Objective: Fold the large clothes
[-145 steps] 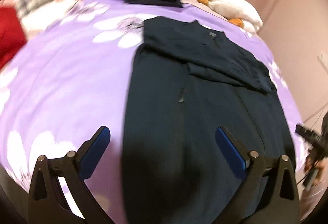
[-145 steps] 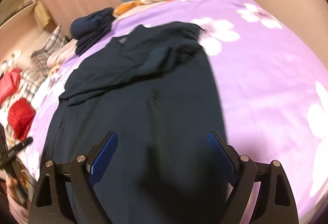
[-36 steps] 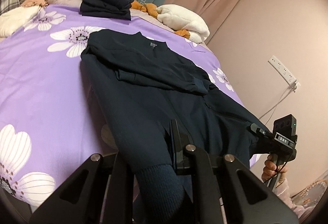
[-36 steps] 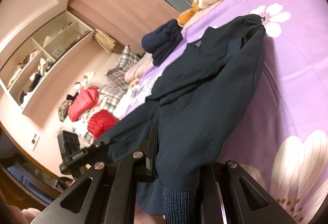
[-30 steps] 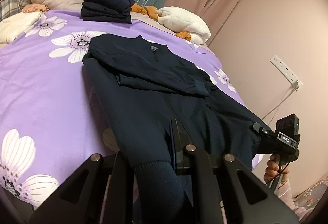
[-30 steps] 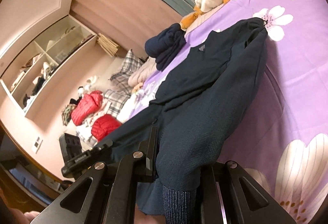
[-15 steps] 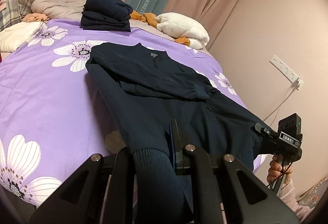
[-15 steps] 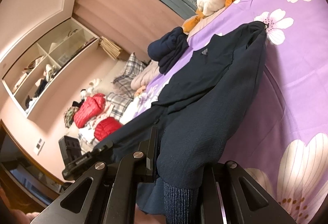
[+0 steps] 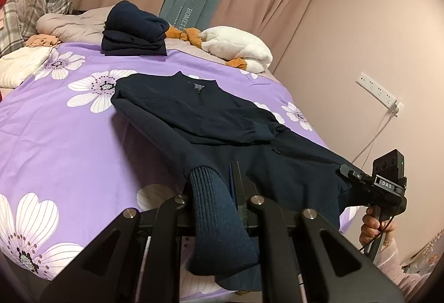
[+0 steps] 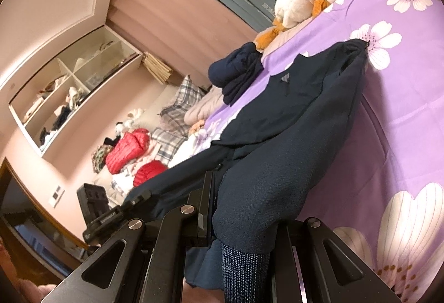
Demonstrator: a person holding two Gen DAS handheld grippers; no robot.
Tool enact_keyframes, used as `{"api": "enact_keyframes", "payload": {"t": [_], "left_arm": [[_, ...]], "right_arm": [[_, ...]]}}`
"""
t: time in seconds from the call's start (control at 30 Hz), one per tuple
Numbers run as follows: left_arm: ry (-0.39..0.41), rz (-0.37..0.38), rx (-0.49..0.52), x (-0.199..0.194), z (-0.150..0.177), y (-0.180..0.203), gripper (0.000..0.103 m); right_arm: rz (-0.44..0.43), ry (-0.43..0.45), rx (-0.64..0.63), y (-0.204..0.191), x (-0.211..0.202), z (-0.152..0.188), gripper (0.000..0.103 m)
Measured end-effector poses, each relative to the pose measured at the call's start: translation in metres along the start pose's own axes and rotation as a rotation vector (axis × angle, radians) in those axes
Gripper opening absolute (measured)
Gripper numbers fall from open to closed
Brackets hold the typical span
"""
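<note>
Jacket (image 9: 211, 120), big and dark blue, lies on the purple bed (image 9: 55, 142) with its bottom edge pinched tight in both the left tool (image 9: 222, 192) and the right tool (image 10: 238, 222), so lift both corners evenly toward the collar.

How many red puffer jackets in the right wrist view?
2. Both sit in the clothes pile on the floor left of the bed: the larger red puffer jacket higher up, the smaller red puffer jacket just below and right of it. More could be buried in the pile.
</note>
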State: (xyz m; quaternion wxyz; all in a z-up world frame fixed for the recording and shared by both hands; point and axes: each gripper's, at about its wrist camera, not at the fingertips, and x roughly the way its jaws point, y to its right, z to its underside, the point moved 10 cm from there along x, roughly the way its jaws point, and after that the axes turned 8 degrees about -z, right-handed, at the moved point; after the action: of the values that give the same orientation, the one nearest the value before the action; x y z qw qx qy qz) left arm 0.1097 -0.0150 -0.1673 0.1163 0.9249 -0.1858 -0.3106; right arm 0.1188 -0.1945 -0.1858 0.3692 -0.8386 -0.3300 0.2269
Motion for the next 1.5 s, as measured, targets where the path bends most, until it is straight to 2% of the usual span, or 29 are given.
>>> {"api": "enact_keyframes", "payload": {"t": [0.7, 1.5], "left_arm": [[0.034, 0.009, 0.023, -0.018, -0.013, 0.006, 0.012], [0.094, 0.024, 0.038, -0.058, -0.017, 0.02, 0.012]], "right_arm": [[-0.061, 0.02, -0.047, -0.017, -0.009, -0.008, 0.015], [-0.123, 0.048, -0.102, -0.046, -0.024, -0.011, 0.015]]}}
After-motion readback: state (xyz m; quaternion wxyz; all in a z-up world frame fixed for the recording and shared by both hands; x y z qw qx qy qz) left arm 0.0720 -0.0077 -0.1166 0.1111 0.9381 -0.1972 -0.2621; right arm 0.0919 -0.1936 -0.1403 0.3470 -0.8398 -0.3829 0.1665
